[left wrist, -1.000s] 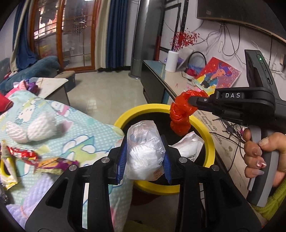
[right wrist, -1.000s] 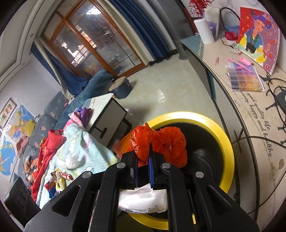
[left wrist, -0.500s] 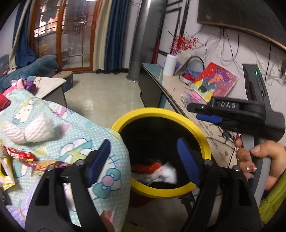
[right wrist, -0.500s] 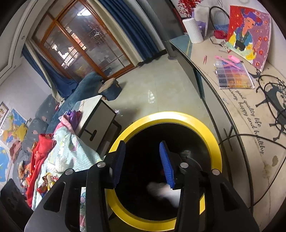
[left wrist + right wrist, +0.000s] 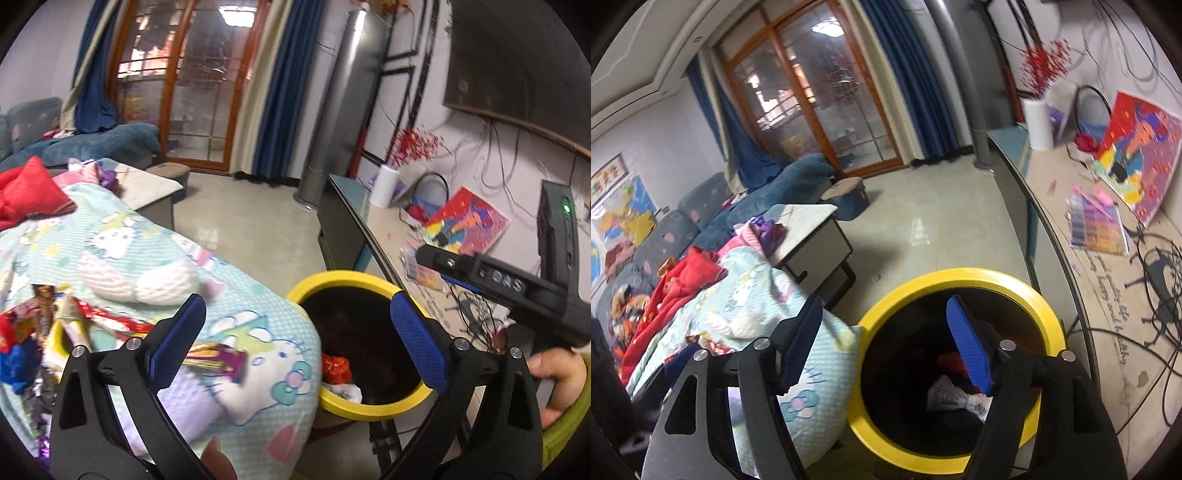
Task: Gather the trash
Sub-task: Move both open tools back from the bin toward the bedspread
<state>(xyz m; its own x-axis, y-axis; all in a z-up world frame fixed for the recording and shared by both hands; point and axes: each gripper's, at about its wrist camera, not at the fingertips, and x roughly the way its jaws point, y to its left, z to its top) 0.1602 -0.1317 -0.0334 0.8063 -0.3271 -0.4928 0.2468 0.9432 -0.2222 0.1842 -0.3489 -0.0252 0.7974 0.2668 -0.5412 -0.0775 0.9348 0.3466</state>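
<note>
Both hand-held grippers held open, empty — left, right | yellow bin beside bed for short drops | wrappers left of bin, uncollected

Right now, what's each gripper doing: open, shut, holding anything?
Left gripper: open, holding nothing.
Right gripper: open, holding nothing, above the yellow bin.

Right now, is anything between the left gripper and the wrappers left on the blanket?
Nothing visible. The left gripper is open above the blanket, and the purple wrapper lies uncovered just beyond its left finger. The other wrappers sit further left, also uncovered.
</note>
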